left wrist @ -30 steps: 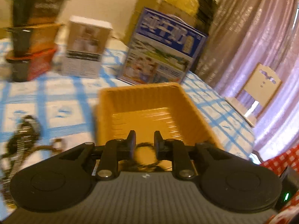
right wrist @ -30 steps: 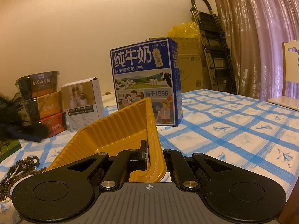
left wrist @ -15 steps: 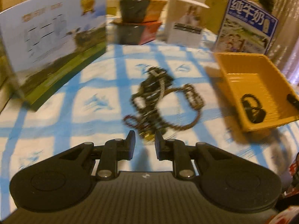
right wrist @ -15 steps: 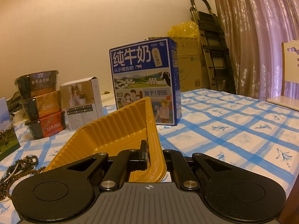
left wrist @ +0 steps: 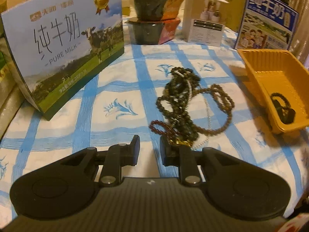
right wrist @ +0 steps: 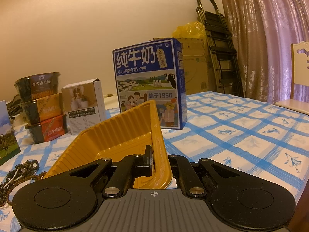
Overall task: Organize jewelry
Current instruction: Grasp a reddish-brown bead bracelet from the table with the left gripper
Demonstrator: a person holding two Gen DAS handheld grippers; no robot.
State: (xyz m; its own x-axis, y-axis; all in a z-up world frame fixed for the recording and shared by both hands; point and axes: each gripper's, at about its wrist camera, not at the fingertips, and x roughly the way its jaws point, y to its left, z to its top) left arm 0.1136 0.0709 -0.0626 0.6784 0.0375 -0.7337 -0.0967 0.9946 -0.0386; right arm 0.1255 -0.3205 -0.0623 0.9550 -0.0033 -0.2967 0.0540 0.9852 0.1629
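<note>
We see the jewelry as a tangled heap of bead strands (left wrist: pixel 185 104) on the blue-checked table (left wrist: pixel 108 116), just left of the yellow tray (left wrist: pixel 256 71). Dark olive beads make up most of it, with a brown loop, a short reddish-brown strand and a thin pale chain running through. One dark bracelet (left wrist: pixel 283 108) lies inside the tray, at its near end. Our left gripper (left wrist: pixel 149 147) hovers at the heap's near edge, its fingers slightly parted with nothing between them; the right finger hides part of a gold-coloured piece there. Our right gripper (right wrist: pixel 158 159) is clamped on the tray's near wall (right wrist: pixel 160 154), which hides its right finger. From this view only the heap's edge (right wrist: pixel 17 176) shows, left of the tray and cut off by the gripper body.
</note>
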